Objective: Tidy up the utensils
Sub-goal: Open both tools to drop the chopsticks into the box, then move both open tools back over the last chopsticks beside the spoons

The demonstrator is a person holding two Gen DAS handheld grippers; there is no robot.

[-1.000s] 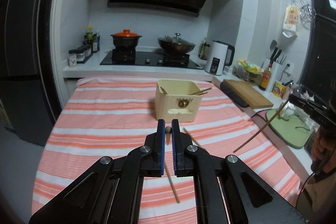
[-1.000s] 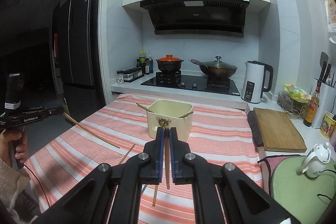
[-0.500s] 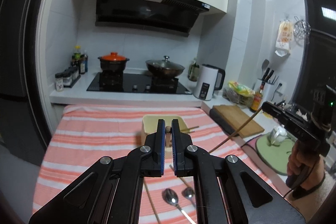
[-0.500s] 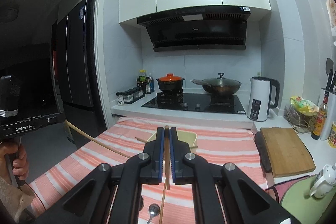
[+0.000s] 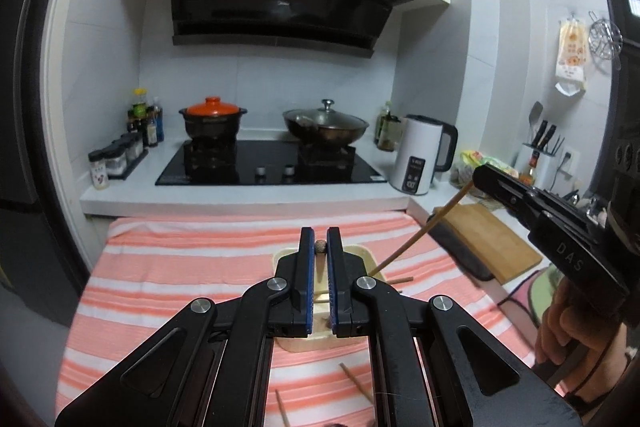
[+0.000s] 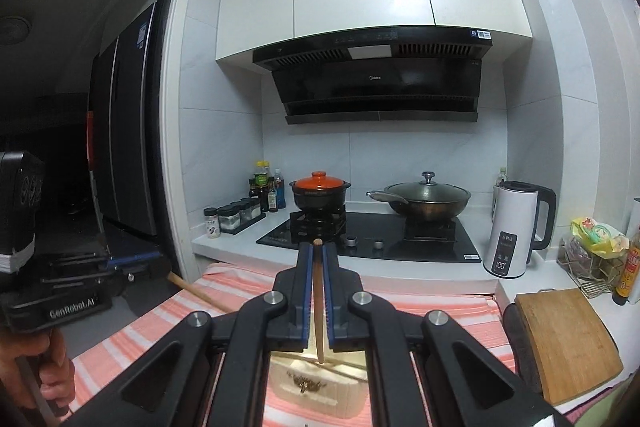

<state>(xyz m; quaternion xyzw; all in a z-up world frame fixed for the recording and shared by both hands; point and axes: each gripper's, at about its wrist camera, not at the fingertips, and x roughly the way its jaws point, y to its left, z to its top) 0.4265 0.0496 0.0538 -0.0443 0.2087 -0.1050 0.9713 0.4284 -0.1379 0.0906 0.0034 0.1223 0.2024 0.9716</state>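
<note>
left gripper (image 5: 319, 247) above box (image 5: 362, 254), clamping chopstick (image 5: 320, 269) | right gripper (image 6: 317, 251) clamping chopstick (image 6: 318, 311)

The left gripper (image 5: 319, 247) covers most of the cream box (image 5: 360, 254), so its contents cannot be made out. In the right wrist view the right gripper (image 6: 317, 255) likewise hides the box (image 6: 312, 383) rim. Two loose chopsticks (image 5: 356, 385) on the striped cloth (image 5: 168, 267) run out of sight at the bottom edge. Labels on the spice jars (image 6: 234, 213) are too small to read.

Orange-lidded pot (image 5: 212, 118), lidded wok (image 5: 326, 125), white kettle (image 5: 423, 159), cutting board (image 6: 568, 341).
</note>
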